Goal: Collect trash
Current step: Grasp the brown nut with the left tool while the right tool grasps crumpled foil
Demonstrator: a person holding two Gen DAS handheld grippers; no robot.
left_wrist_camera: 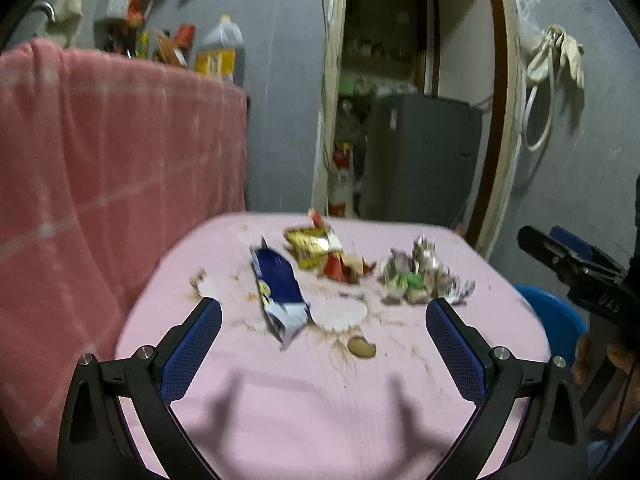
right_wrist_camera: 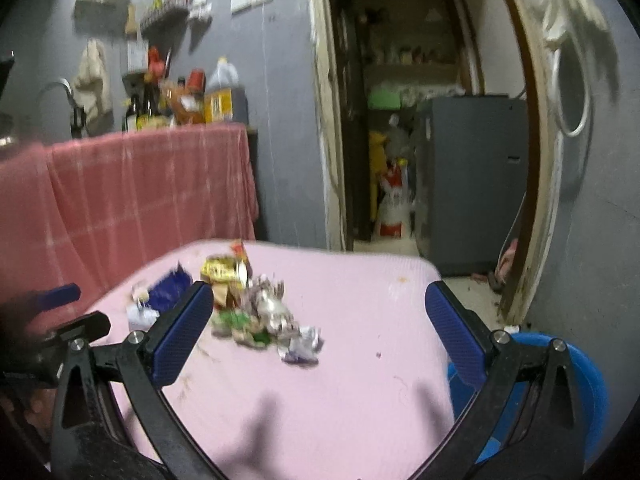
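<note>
Trash lies on a pink table [left_wrist_camera: 312,400]: a blue snack bag [left_wrist_camera: 280,292], a yellow and red wrapper [left_wrist_camera: 316,248], a crumpled silver and green wrapper pile [left_wrist_camera: 420,276], a white round lid [left_wrist_camera: 340,312], a brown biscuit piece [left_wrist_camera: 361,347] and a small scrap [left_wrist_camera: 202,282]. My left gripper [left_wrist_camera: 324,320] is open and empty above the near side of the table. My right gripper [right_wrist_camera: 320,312] is open and empty; the silver pile [right_wrist_camera: 264,316], the yellow wrapper [right_wrist_camera: 224,272] and the blue bag [right_wrist_camera: 168,288] lie ahead of it. The right gripper also shows at the right edge of the left wrist view [left_wrist_camera: 576,264].
A blue bin [right_wrist_camera: 580,384] stands at the table's right side, also in the left wrist view [left_wrist_camera: 552,320]. A pink cloth covers a counter [left_wrist_camera: 100,160] at left with bottles on it. An open doorway [right_wrist_camera: 400,120] and a grey fridge [right_wrist_camera: 472,180] are behind.
</note>
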